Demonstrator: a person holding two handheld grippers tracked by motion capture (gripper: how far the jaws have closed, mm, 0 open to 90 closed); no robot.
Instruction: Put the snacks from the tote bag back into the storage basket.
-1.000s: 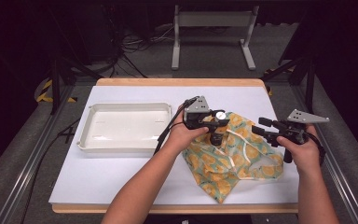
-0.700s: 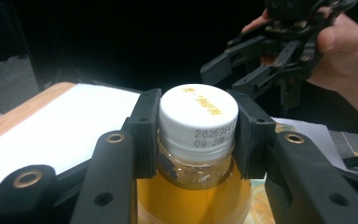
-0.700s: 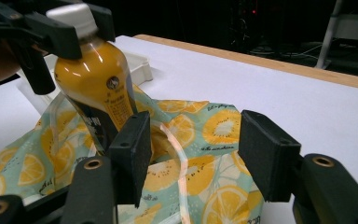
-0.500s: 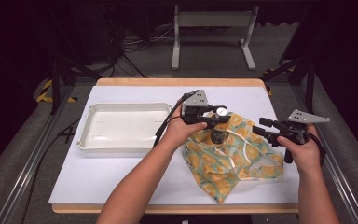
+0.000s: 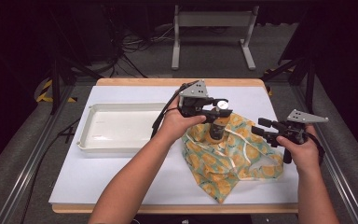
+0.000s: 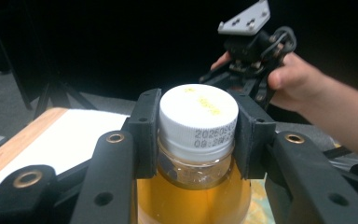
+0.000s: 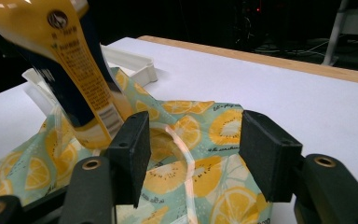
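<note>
Above table (image 5: 121,179), left gripper (image 5: 216,113) grips bottle (image 5: 216,129).

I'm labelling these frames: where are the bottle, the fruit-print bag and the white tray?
bottle (image 6: 198,116), left gripper view, on its white cap.
fruit-print bag (image 5: 223,161), high view, on its middle cloth.
white tray (image 5: 121,147), high view, on its near rim.

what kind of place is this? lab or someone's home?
Most likely a lab recording setup, not a home: dark surroundings, a white-topped table between metal rails, loose cables on the floor behind, and camera-bearing handheld grippers.
</note>
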